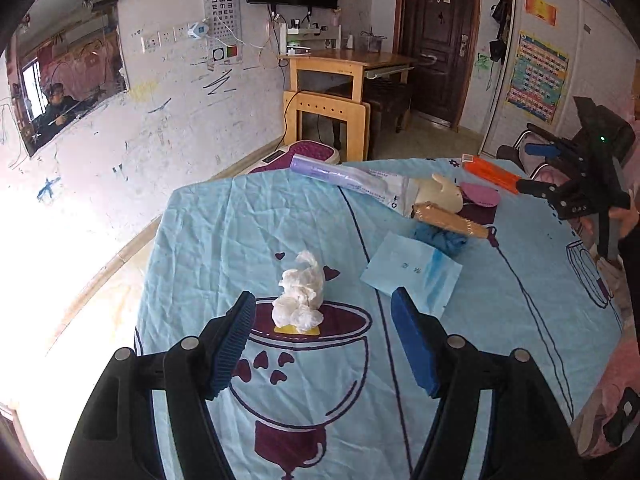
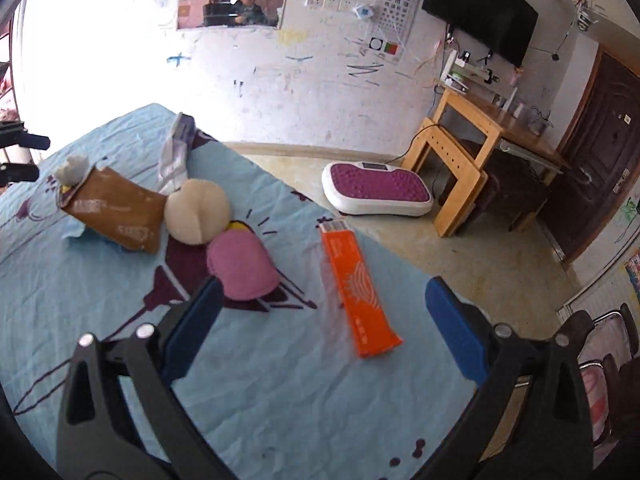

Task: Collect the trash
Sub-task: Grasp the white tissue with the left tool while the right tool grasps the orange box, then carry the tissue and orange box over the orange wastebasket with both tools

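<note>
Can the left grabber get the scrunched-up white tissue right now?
Probably yes. The left hand-held gripper is open, and the crumpled white tissue lies on the blue tablecloth just ahead of its fingertips. Nothing lies between them; the blue paper packet lies off to the side.

Both grippers: black plastic linkage arms w/ triangular cut-outs, round silver pivot screws at the joints. Left gripper (image 1: 324, 344): blue pads (image 1: 234, 346), one ribbed on its edge, other smooth. Right gripper (image 2: 328, 328): same build, smooth blue pads (image 2: 456, 328). Seen from left cam, right gripper's black body carries a small green LED (image 1: 602, 138).
</note>
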The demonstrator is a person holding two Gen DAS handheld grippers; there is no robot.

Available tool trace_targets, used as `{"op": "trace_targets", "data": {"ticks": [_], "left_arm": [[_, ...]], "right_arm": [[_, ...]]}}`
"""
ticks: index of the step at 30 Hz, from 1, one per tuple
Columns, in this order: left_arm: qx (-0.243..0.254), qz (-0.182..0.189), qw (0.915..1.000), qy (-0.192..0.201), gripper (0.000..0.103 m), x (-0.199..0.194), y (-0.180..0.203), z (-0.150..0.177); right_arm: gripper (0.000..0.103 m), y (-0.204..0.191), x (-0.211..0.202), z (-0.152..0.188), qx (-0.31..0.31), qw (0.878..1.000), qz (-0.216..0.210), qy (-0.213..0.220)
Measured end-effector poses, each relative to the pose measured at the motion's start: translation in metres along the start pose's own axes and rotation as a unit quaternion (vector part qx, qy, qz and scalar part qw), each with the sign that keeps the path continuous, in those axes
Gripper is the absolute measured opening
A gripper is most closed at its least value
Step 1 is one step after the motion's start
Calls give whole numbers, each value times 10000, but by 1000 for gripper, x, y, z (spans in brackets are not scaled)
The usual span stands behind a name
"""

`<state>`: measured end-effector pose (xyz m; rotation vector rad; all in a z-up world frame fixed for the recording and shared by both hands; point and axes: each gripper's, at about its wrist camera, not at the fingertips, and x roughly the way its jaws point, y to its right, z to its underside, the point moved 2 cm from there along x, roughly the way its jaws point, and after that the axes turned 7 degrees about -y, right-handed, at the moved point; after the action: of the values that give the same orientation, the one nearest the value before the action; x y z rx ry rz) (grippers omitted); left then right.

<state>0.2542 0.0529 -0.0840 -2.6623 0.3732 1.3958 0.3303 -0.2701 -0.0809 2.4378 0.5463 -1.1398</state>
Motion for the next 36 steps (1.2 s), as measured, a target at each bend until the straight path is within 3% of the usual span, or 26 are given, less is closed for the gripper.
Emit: {"op": "trace_targets", "data": {"ticks": [11, 13, 15, 20, 27, 32, 36], "left_arm": [[79, 50, 9992, -393, 66, 53, -4, -10], [64, 20, 9991, -416, 66, 57, -6, -12], [70, -45, 9988, -489, 52, 62, -4, -11], [22, -133, 9987, -490, 27, 60, -2, -9], [62, -148, 9986, -500, 23, 54, 0, -2], [40, -164, 9987, -483, 20, 50, 1, 3], [38, -142, 9990, -425, 20, 42, 3, 9]], "right_arm": [[96, 14, 50, -4, 137, 9955, -774, -528], [91, 11, 57, 1, 100, 9945, -837, -624], [85, 13, 58, 3, 250, 9921, -1061, -615], [51, 16, 50, 3, 347, 9904, -1205, -584], [30, 17, 42, 11, 434, 9913, -1037, -686], [28, 17, 30, 24, 528, 9920, -884, -731], [26, 7, 8, 34, 514, 9934, -877, -531]]}}
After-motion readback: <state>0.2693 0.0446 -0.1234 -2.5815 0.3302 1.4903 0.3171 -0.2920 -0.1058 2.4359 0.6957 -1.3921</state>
